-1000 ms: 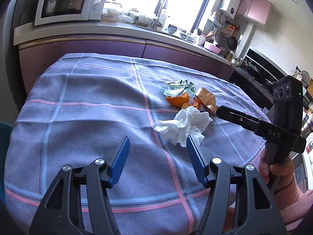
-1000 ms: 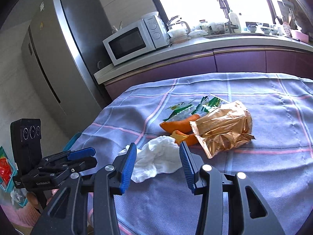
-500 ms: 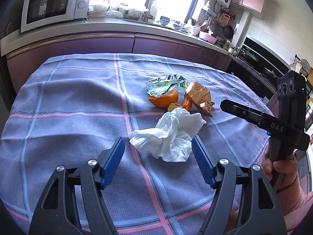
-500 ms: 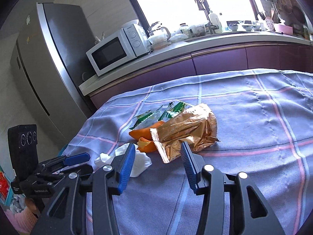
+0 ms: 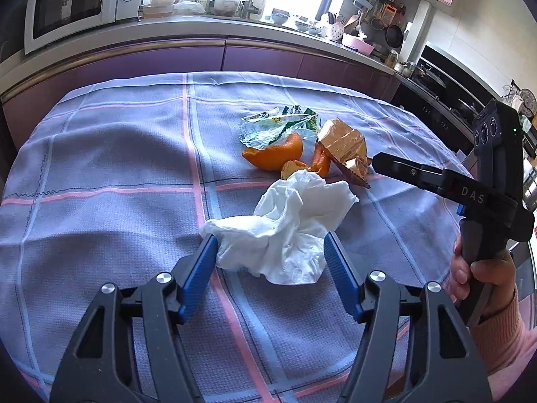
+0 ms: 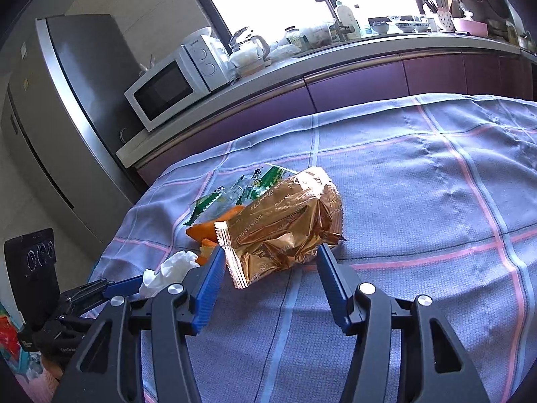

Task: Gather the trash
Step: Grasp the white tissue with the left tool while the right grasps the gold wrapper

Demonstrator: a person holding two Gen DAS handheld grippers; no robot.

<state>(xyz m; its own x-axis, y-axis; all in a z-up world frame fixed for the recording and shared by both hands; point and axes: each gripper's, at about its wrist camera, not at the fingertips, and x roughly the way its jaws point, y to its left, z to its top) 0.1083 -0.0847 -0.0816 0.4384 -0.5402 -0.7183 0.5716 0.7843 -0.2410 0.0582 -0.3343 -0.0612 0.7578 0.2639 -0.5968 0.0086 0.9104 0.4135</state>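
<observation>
- White tissue [image 5: 288,231] lies between my left tool [image 5: 270,252], jaws just narrowing, not yet pinching.
- Gold wrapper [image 6: 285,225] sits between my right tool [image 6: 268,262], jaws just widening.

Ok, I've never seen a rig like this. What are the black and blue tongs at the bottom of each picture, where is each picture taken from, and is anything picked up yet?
No robot here: a person holds a hand-held gripper in each hand, with a camera on each looking forward along its two blue fingers. One picture is from the left gripper, the other from the right gripper. In the left view you also see the right one from the side, with the person's hand on its handle.

On the checked tablecloth lie a crumpled white tissue, orange peel, a green and clear wrapper and a gold snack bag.

The left gripper straddles the tissue, its jaws just closing a little; the right one frames the gold bag's near end, its jaws just opening. Both are open; nothing is lifted yet.
</observation>
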